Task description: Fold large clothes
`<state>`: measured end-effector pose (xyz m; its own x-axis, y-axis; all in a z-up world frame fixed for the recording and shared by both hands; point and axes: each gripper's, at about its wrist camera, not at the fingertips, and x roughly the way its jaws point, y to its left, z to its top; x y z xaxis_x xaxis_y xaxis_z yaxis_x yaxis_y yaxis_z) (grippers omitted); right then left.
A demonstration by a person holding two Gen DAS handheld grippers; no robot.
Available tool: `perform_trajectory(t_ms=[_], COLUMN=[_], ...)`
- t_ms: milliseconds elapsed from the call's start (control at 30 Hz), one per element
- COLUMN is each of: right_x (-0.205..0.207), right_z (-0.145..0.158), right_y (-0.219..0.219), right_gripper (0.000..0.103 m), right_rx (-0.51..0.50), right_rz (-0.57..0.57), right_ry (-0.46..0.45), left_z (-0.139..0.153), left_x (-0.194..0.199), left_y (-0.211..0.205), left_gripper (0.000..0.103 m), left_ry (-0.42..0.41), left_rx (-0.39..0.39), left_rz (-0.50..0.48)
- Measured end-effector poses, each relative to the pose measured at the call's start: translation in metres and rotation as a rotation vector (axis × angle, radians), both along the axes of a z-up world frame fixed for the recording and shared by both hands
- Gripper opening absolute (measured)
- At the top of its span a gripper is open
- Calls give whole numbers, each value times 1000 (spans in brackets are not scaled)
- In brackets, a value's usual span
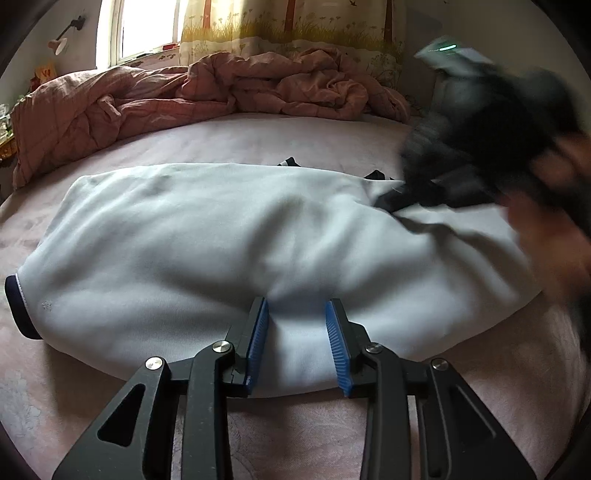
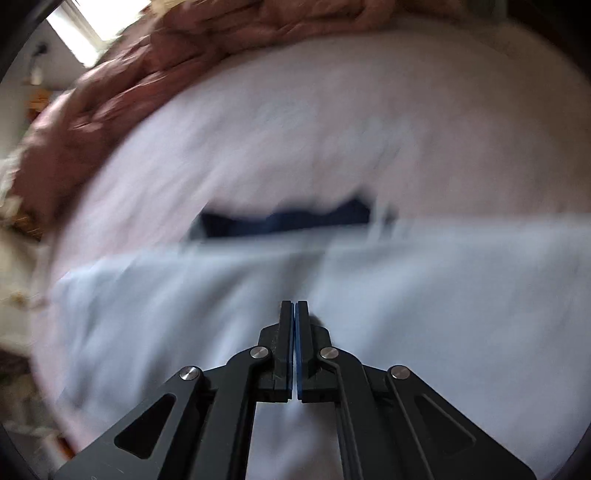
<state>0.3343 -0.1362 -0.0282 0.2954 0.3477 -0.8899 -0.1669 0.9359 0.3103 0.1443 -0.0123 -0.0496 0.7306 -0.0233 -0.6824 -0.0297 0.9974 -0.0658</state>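
A large pale blue sweatshirt [image 1: 229, 240] with dark navy cuffs lies spread across the pink bed sheet [image 1: 55, 387]. My left gripper [image 1: 298, 306] is open, its blue pads on either side of the garment's near edge, with cloth between them. My right gripper [image 2: 294, 306] has its jaws closed; the blurred right wrist view shows the sweatshirt [image 2: 184, 314] beneath it, and I cannot tell whether cloth is pinched. In the left wrist view the right gripper [image 1: 391, 201] appears blurred, down on the garment's far right end near a dark trim. A navy band [image 2: 288, 219] shows at the garment's far edge.
A crumpled pink quilt [image 1: 184, 96] is piled along the far side of the bed under a window [image 1: 144, 26] and a patterned curtain [image 1: 295, 26]. A wall lamp [image 1: 61, 42] is at the far left. The person's hand [image 1: 546, 236] is at the right.
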Motion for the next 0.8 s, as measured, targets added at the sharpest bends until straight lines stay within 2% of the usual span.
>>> perform_trajectory(t_ms=[33,67,100,133,200,267,333,400,467,600,667,700,767,800], right_x=[-20,-40,-54,-71,-96,-112,-123,-137,-153,-181,-194,-202,-211,-213], right_z=[3,9,11,12,11,5,-14,-26,-25,-19,-10,-2,10,15], right_y=[0,1,1,-2,-10,-12,-22,-38,-38,-42,-60,-72,-100,-112], right_gripper=[0,0,0,0,0,0,0,0,0,0,0,0,11,17], right_rx=[4,-62,-118,-114,-60,-69,20,136,124,68,92,100,127,144], right_rz=[29,37,41,25,-17,-17,-50,-106,-73,-25,-65,-106,-176,-211], right_ry=[-21,-90,-121,-129,-130,-138,-104,-106,-119,-160,-223,-284,-368,-388], left_z=[0,0,0,0,0,0,0,0,1,1,1,1,3,5], left_x=[0,0,0,0,-1,-1,-1,-1,-1,-1,-2,-3,-5,-7], left_y=[0,0,0,0,1,0,0,-1,-1,-3,-2,-2,0,1], left_gripper=[33,33,34,35,35,37,38,41,45,49,57,60,71,73], left_ry=[-1,-2,-2,-2,-5,-4,-4,-7,-12,-14,-19,-24,-38,-49], left_rx=[1,2,1,-1,1,4,6,5,5,14,0,-11,-27,-26], left_rz=[0,0,-2,-5,-5,-5,-8,-12,-15,-12,-21,-30,-33,-28])
